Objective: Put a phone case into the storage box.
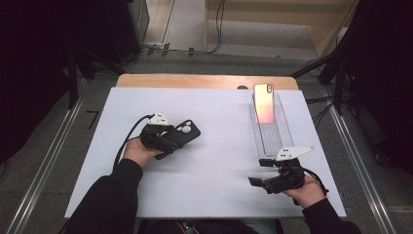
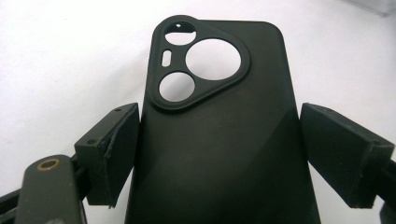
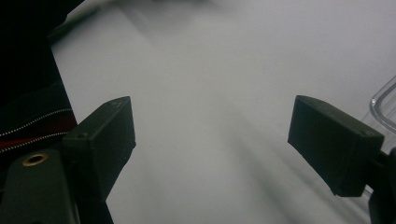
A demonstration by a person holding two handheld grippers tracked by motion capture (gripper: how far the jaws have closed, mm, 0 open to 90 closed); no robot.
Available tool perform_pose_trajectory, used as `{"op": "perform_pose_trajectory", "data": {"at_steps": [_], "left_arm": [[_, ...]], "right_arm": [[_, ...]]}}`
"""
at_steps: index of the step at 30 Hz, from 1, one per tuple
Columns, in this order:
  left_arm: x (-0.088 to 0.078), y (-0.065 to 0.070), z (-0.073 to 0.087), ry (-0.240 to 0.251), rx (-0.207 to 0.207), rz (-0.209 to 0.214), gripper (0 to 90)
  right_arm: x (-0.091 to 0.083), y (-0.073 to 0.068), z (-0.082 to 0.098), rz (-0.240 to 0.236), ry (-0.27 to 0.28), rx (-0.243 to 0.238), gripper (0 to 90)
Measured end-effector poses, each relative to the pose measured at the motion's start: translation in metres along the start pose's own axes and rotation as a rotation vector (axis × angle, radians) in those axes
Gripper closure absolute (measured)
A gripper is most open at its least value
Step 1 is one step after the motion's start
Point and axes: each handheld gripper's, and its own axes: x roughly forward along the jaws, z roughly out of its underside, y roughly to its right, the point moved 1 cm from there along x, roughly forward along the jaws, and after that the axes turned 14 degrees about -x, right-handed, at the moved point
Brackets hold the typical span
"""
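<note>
A white sheet covers almost the whole table; only a strip of wood shows at the far edge. On the sheet, at the right side, lies a long clear tray, and a phone rests inside it.

My right gripper: 2 black jaws up from bottom edge, set wide apart, nothing btwn them. Brass-ringed hole on gripper body, bottom left. Under jaws: white table top, bare, soft shadows across it. Right edge: clear plastic tray, rim corner showing, just beside right-hand jaw. Left edge: dark fabric w/ zip & red stripe.
</note>
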Motion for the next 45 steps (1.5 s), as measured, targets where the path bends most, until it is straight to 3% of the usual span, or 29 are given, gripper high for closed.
{"op": "perform_pose_trajectory", "data": {"at_steps": [4,12,16,21,26,30,37,39,45], "left_arm": [[-0.006,0.007,-0.003,-0.007,-0.008,0.011,15.4],[-0.013,0.024,-0.007,-0.011,-0.071,0.011,15.3],[-0.015,0.037,-0.007,-0.001,-0.047,0.022,15.2],[-0.014,0.048,-0.005,-0.011,-0.074,0.036,15.2],[-0.014,0.058,-0.003,-0.009,-0.121,0.024,15.2],[-0.014,0.067,-0.001,0.006,-0.153,0.010,15.2],[-0.016,0.074,0.002,0.050,-0.203,-0.015,15.1],[-0.015,0.076,0.003,0.059,-0.206,-0.039,15.1],[-0.014,0.082,0.006,0.101,-0.235,-0.056,15.1]], "right_arm": [[0.000,-0.001,-0.001,0.001,0.009,0.001,13.2],[0.000,-0.002,-0.004,0.010,0.027,-0.002,13.2],[0.000,-0.004,-0.006,0.007,0.041,-0.002,13.2],[0.003,-0.008,-0.008,0.016,0.039,-0.019,13.2],[0.003,-0.010,-0.012,0.004,0.033,-0.002,13.2],[0.000,-0.009,-0.016,-0.003,0.060,0.060,13.2],[-0.001,-0.010,-0.024,0.031,0.055,0.085,13.2],[-0.001,-0.010,-0.026,0.031,0.064,0.081,13.2],[0.006,-0.013,-0.035,0.043,0.033,0.085,13.2]]}}
